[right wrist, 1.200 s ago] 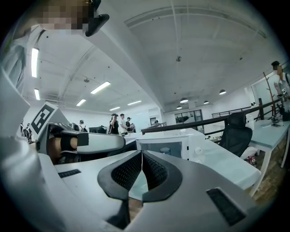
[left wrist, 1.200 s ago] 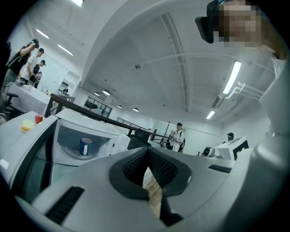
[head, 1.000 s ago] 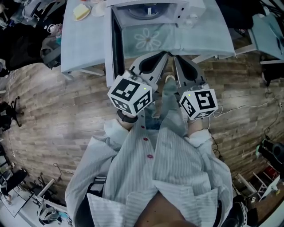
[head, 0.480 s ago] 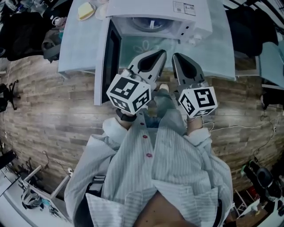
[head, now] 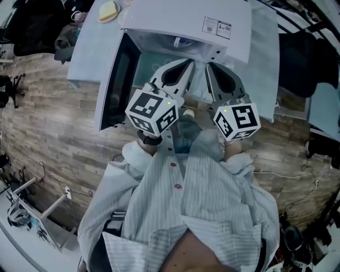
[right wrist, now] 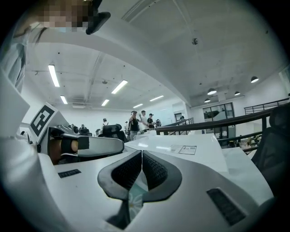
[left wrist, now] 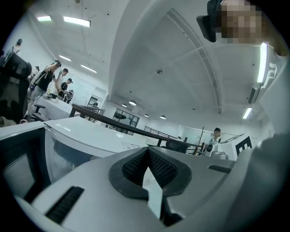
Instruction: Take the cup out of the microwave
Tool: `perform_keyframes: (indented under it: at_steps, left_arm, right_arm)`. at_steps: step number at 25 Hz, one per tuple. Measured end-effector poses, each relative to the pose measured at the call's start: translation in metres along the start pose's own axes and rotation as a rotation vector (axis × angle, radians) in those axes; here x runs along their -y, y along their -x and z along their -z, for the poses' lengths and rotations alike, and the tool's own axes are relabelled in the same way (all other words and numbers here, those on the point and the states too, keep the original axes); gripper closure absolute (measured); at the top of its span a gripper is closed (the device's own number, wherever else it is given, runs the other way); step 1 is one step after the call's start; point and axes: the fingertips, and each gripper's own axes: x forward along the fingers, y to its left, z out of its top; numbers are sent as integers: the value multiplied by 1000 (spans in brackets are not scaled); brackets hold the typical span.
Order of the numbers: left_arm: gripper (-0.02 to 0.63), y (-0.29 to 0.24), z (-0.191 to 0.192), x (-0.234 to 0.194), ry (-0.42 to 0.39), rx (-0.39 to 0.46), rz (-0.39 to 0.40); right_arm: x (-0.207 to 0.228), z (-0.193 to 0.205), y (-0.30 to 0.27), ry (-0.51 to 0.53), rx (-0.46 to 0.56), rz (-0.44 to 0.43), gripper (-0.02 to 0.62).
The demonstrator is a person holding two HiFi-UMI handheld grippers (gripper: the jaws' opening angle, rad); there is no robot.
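Along the left of the head view runs a wood-plank floor (head: 48, 127). At the upper left lies a pale blue counter (head: 87, 45), with a flat yellow thing (head: 109, 9) near its far edge.

A white microwave (head: 191, 18) stands on the counter at the upper middle, a printed label on its top. Its dark-windowed door (head: 114, 79) is swung wide open toward the left of the frame. The cavity gapes toward the person. In it, just under the front edge of the top, a small pale shape with a blue mark is all that shows of the cup (head: 180, 42); the rest is hidden.

The left gripper (head: 188, 64) reaches toward the opening from the lower middle, its marker cube (head: 154, 111) nearest the camera. Its tips are just short of the cavity and apart from the cup. In the left gripper view its jaws are pressed together with nothing between them (left wrist: 146, 153). The open door and the microwave's top fill the left of that view.

Just right of it, the right gripper (head: 208, 66) points the same way, side by side with the left. In the right gripper view its jaws are likewise together and empty (right wrist: 142, 156), and the labelled microwave top lies beyond them.

The person's striped shirt (head: 212, 202) fills the bottom of the head view.
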Motion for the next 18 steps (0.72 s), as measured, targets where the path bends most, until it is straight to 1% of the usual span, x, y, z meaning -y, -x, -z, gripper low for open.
perform_keyframes:
  at_steps: [3,9,14,18]
  left_arm:
    - [597,-7,2,-5,5,9,-47]
    - [597,-15,9,-16,5,2,-110]
    - [598,-19,11,-29,9,-11,-143]
    - [597,-24,11,-37,15,-23,-143]
  right_arm:
    - [10,1,-5,1,-9,-36,561]
    - [19,2,-12,-1,-11,-78,561]
    - [19,0,-19,-7,-20,-100,561]
    - [21,2,-26,-15,-33,-106,561]
